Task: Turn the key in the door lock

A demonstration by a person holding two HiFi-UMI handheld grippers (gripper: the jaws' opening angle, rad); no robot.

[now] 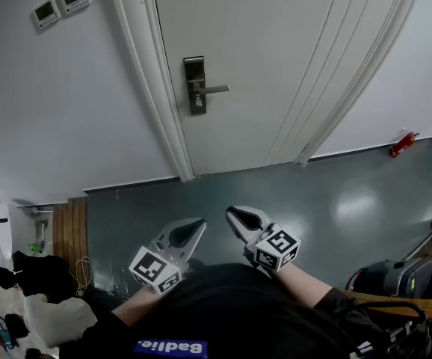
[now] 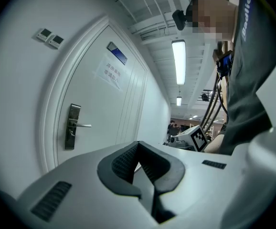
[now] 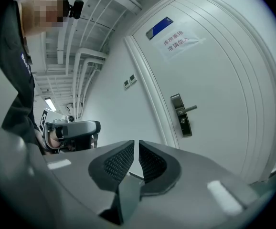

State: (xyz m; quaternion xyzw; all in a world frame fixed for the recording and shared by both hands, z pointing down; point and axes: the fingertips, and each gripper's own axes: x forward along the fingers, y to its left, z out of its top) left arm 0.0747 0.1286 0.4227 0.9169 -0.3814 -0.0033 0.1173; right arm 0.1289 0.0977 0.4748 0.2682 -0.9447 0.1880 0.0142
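A small key (image 1: pixel 198 103) is seated in the silver lock plate (image 1: pixel 194 81) of a white panelled door (image 1: pixel 276 66), beyond a glossy grey-green floor (image 1: pixel 313 200). The left gripper (image 1: pixel 200 224) and right gripper (image 1: pixel 230 212) are held well apart from it, fingers together, empty.

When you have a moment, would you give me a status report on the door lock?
Left gripper shut, empty. Right gripper shut, empty. Door lock ahead, not yet reached. Nothing in the way.

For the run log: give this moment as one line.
left gripper shut, empty | right gripper shut, empty | door lock ahead, untouched
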